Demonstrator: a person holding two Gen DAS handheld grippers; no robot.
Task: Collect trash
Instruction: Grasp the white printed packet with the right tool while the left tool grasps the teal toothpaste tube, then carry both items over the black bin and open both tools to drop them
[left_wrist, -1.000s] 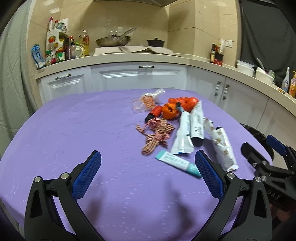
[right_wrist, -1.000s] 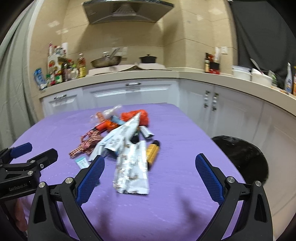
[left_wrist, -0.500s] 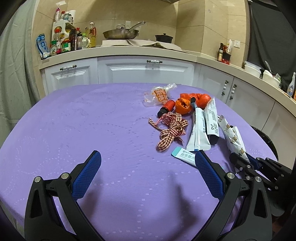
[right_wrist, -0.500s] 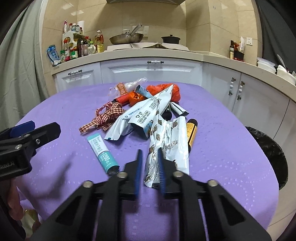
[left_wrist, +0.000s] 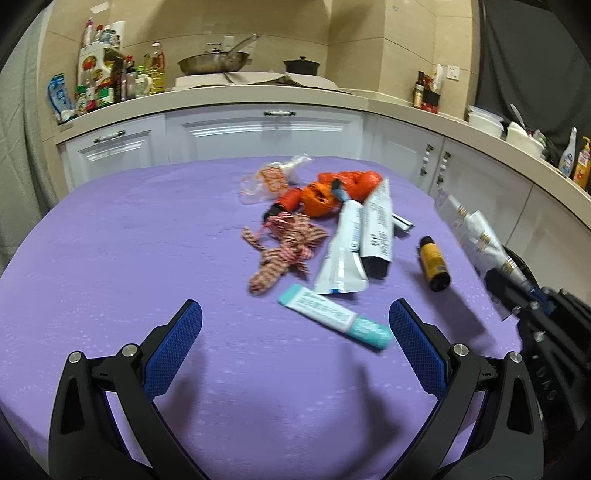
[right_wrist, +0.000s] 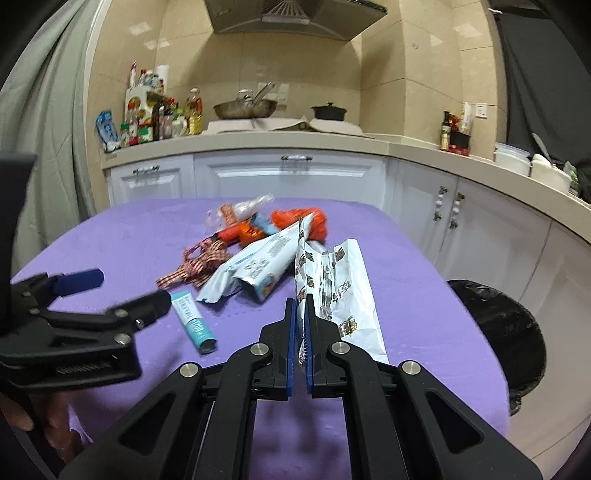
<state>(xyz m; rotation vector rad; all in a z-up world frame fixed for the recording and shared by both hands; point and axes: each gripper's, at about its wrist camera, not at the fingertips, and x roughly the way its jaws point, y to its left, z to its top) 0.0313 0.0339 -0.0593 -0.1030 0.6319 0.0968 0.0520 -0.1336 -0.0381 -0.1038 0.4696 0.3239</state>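
Left gripper (left_wrist: 295, 326) open above the purple desk (left_wrist: 129, 240), teal tube (left_wrist: 334, 316) just ahead. Right gripper (left_wrist: 517, 295) at the right edge clamps a silver wrapper (left_wrist: 476, 236), lifted off the desk.

— Where does your left camera sit?

— Behind my left gripper (left_wrist: 293, 325), looking forward and down along its fingers, low over the purple cloth-covered table (left_wrist: 110, 258). The white kitchen cabinets (left_wrist: 266, 133) lie far ahead.

— And the right one?

— Behind my right gripper (right_wrist: 300, 317), facing the same cabinets, just as near the cloth.

— What do both see?

— The litter heap ahead of the fingers: the teal-and-white squeeze tube (left_wrist: 334, 317), the red-checked ribbon bow (left_wrist: 284, 251), and each sees the other gripper at its edge.
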